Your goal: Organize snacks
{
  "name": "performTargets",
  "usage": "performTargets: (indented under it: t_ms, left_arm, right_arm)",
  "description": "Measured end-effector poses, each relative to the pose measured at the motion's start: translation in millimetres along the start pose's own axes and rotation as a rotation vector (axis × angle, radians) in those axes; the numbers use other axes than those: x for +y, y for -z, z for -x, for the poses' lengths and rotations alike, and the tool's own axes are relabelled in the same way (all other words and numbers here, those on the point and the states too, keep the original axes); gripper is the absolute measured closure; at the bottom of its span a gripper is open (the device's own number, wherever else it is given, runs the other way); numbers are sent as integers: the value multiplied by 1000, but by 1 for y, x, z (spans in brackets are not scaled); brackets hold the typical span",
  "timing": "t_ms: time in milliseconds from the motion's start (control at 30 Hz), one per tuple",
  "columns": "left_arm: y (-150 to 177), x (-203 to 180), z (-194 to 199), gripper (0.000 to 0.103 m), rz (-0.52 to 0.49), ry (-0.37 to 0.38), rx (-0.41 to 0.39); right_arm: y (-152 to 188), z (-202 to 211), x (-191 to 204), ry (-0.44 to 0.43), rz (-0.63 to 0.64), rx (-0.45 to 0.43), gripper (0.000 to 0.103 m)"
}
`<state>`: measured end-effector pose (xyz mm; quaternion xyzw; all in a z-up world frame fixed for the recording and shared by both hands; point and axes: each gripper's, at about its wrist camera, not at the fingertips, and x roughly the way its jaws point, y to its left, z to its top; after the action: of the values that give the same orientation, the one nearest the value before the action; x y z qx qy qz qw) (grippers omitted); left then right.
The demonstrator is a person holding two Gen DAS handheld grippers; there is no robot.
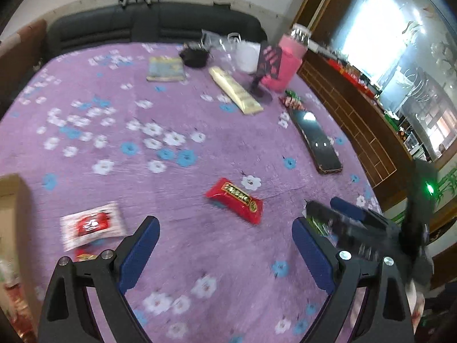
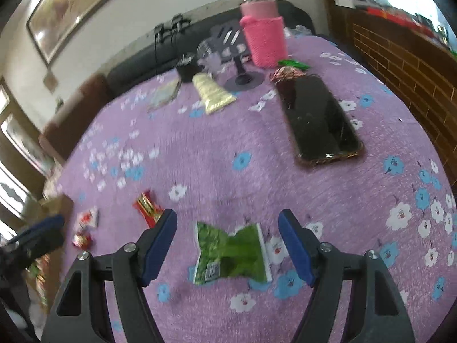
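Note:
A green snack packet (image 2: 232, 251) lies flat on the purple flowered cloth (image 2: 228, 148). My right gripper (image 2: 228, 220) hovers over it, open, its blue pads on either side and clear of the packet. A red snack bar (image 1: 234, 200) lies just beyond my left gripper (image 1: 225, 228), which is open and holds nothing. A white and red packet (image 1: 92, 224) lies by its left finger, with a small red sweet (image 1: 84, 254) beneath it. In the left wrist view the right gripper (image 1: 342, 217) is at the right.
A black phone (image 2: 320, 120) lies at the right of the table. At the far end stand a pink-sleeved bottle (image 2: 264, 37), a cream packet (image 2: 212, 91), a booklet (image 1: 165, 68) and small wrapped sweets (image 2: 285, 73). A cardboard box (image 1: 8, 200) is at the left edge.

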<state>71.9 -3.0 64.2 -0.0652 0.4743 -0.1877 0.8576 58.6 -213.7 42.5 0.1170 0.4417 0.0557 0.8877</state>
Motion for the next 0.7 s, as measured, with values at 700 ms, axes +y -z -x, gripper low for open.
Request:
performTargets:
  t_ms: [700]
  left_arm:
    - [-7,-27,-71,37,-91,-74,52]
  right_arm:
    - [7,-19,3,93,62,61,65]
